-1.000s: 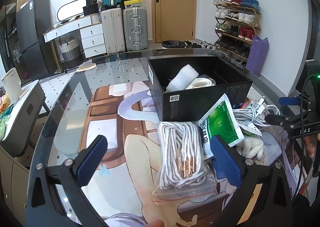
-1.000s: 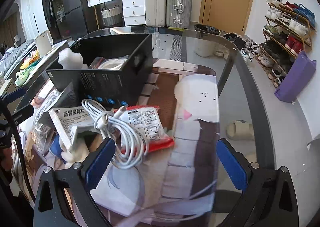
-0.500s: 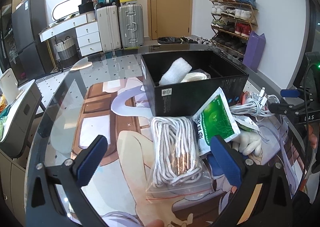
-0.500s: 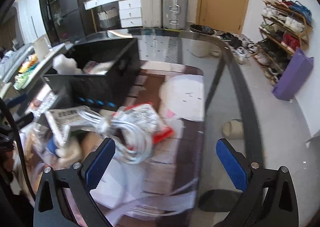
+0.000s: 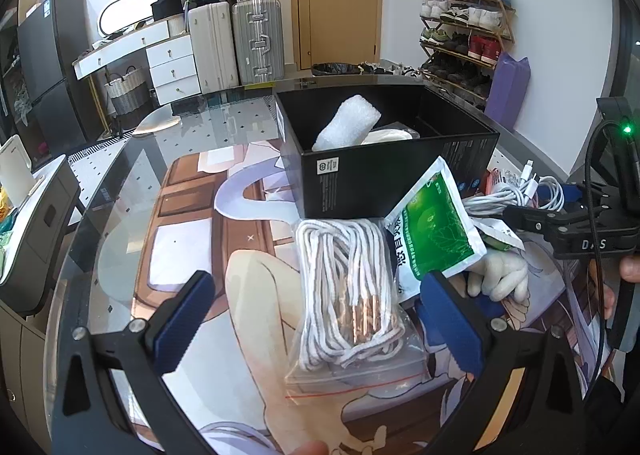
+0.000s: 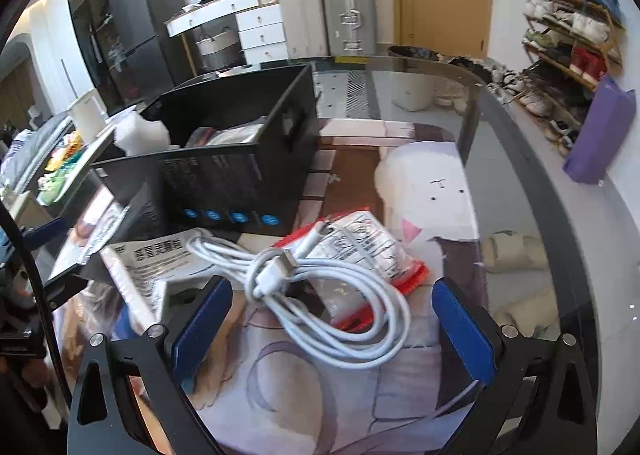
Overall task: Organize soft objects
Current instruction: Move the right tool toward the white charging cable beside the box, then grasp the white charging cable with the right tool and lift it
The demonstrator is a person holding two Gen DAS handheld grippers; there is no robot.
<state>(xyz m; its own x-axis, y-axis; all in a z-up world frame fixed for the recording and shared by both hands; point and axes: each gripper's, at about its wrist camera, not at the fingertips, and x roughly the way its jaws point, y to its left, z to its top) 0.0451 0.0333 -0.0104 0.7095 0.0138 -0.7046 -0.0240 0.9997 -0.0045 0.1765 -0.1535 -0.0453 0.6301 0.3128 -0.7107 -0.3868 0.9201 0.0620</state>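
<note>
A black box (image 5: 384, 175) stands on the glass table and holds a white foam roll (image 5: 348, 127) and a pale bag. In front of it lie a clear bag of white laces (image 5: 348, 287), a green sachet (image 5: 436, 227) and a cream plush toy (image 5: 500, 275). My left gripper (image 5: 316, 319) is open, its pads on either side of the lace bag. In the right wrist view a coiled white cable (image 6: 320, 295) lies on a red-edged packet (image 6: 368, 251) beside the box (image 6: 224, 179). My right gripper (image 6: 332, 327) is open around the cable.
A printed mat (image 5: 192, 239) covers the glass table (image 6: 520, 175). A white leaflet sachet (image 6: 148, 259) lies left of the cable. Suitcases, a dresser, a shoe rack and a door stand beyond the table. The right gripper's body shows at the right edge of the left wrist view (image 5: 580, 227).
The right gripper has moved forward so the cable now lies between its pads. The left gripper has closed in slightly on the lace bag. Both stay open.
</note>
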